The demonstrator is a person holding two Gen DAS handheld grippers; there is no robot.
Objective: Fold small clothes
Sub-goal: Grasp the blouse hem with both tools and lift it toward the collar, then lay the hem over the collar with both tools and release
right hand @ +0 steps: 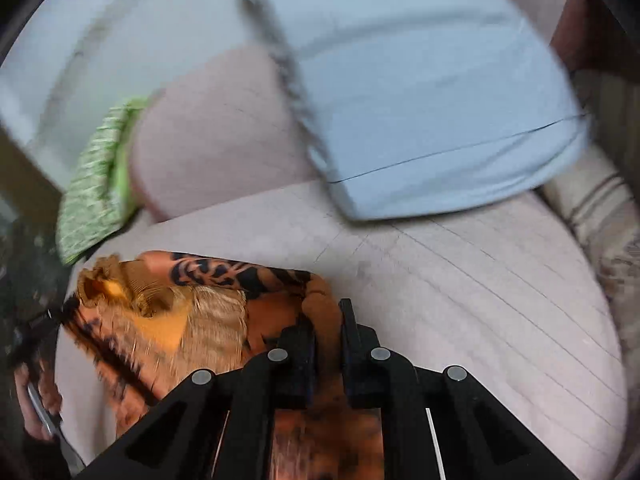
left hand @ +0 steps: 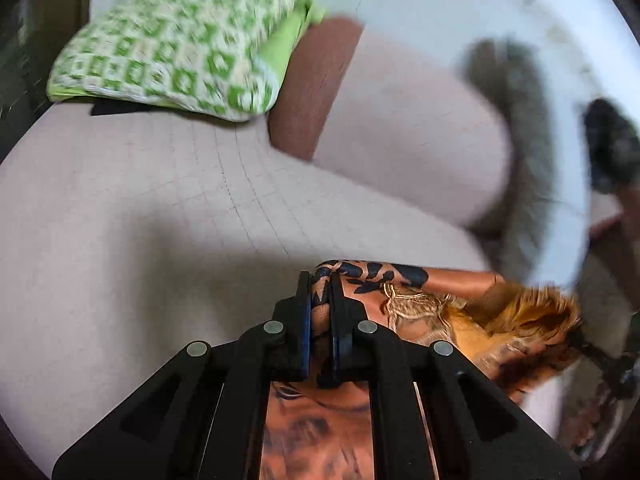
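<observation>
Pale sofa seat (left hand: 140, 220) with green cushion (left hand: 172, 40). Left gripper (left hand: 320, 300) and right gripper (right hand: 326, 320) each have fingers clamped on an edge of the tiger-print garment (right hand: 192, 312), lifted between them; no fold yet visible.

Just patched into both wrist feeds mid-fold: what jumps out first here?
The orange tiger-print garment grabs the eye: it is bunched low in both views, with the left gripper and the right gripper each shut on an edge of it. Behind, a green-and-white patterned pillow lies at the far left of the pale sofa seat, and a light blue cushion at the right.
</observation>
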